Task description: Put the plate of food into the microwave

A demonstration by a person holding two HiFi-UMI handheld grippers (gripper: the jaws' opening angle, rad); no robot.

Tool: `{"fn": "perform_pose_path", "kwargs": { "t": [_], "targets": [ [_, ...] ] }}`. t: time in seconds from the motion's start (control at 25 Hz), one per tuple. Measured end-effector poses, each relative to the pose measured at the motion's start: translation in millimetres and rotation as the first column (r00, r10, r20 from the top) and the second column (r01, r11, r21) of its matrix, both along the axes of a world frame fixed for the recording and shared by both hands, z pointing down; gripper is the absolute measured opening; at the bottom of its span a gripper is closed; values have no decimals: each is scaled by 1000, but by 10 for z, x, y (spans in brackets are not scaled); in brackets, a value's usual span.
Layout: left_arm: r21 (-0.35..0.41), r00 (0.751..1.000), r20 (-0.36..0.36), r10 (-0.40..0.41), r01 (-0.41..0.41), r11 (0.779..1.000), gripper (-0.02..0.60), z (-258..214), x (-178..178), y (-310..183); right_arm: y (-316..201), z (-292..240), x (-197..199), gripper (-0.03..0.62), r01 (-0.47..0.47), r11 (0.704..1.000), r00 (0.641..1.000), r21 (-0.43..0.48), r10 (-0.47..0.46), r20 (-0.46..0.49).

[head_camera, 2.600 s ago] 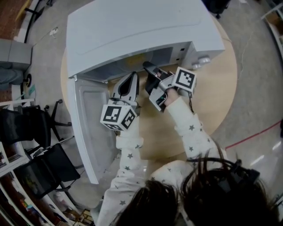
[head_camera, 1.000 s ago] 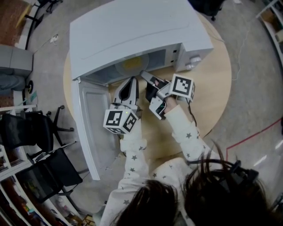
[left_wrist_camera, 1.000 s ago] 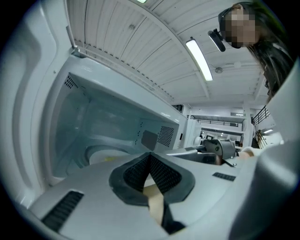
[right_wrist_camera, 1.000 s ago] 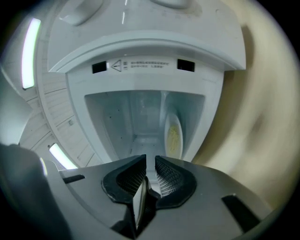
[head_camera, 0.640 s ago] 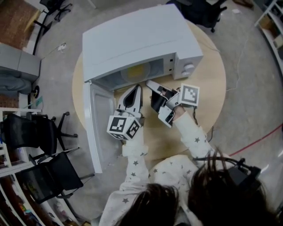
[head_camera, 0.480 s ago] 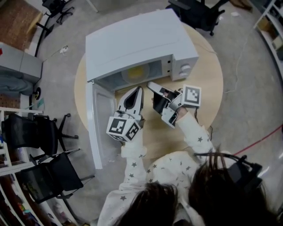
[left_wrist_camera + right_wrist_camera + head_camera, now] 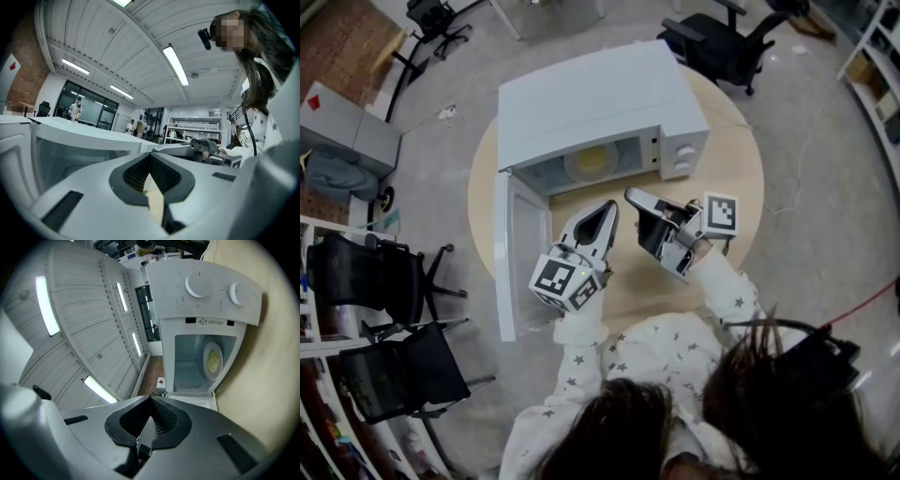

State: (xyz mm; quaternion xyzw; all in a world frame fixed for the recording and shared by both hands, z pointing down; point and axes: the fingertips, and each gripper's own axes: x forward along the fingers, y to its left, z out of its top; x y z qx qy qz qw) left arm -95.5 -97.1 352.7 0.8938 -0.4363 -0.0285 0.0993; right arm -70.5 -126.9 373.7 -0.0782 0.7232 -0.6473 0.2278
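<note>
The white microwave [image 7: 595, 103] stands on the round wooden table [image 7: 733, 178] with its door [image 7: 517, 255] swung open to the left. Inside it rests the plate of yellow food [image 7: 589, 161], which the right gripper view also shows as the plate [image 7: 212, 359] in the lit cavity. My left gripper [image 7: 609, 206] hovers over the table in front of the opening, jaws together and nothing between them. My right gripper [image 7: 631, 194] sits beside it, shut and holding nothing, pointing at the microwave [image 7: 206, 329]. In the left gripper view, my left gripper [image 7: 150, 155] points past the microwave [image 7: 70, 140].
Two control knobs [image 7: 197, 284] sit on the microwave's front panel. Black office chairs [image 7: 384, 281] stand left of the table, and another chair [image 7: 717, 42] stands behind it. A grey cabinet [image 7: 347, 131] is at far left. Bare tabletop lies to the right of the microwave.
Both grippers have drawn back from the microwave opening toward the person. The plate stays inside the cavity. The head view has pulled back and shows the whole table.
</note>
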Motion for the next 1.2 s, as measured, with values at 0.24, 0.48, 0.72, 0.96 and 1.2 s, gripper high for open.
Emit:
{"fn": "perform_pose_path", "kwargs": {
  "t": [0.24,0.48,0.72,0.96,1.2],
  "targets": [
    [-14,1000,0,6,-6,1000,-5,-77,13,164,195,-149,71,5,48,999,998,13,-48,34],
    [8,1000,8,-9,9,1000,-5,-233,-14,296,310,-260,131,5,71,997,994,23,-73,76],
    [18,1000,-5,-18,18,1000,-5,-272,4,390,361,-276,136,5,68,998,991,-13,-66,119],
    [21,999,-11,-34,34,999,-5,-306,-24,423,410,-232,81,5,80,997,990,-21,-77,121],
    [17,999,-19,-33,34,999,-5,-276,-2,436,420,-231,67,5,84,996,989,-20,-81,124]
  ]
}}
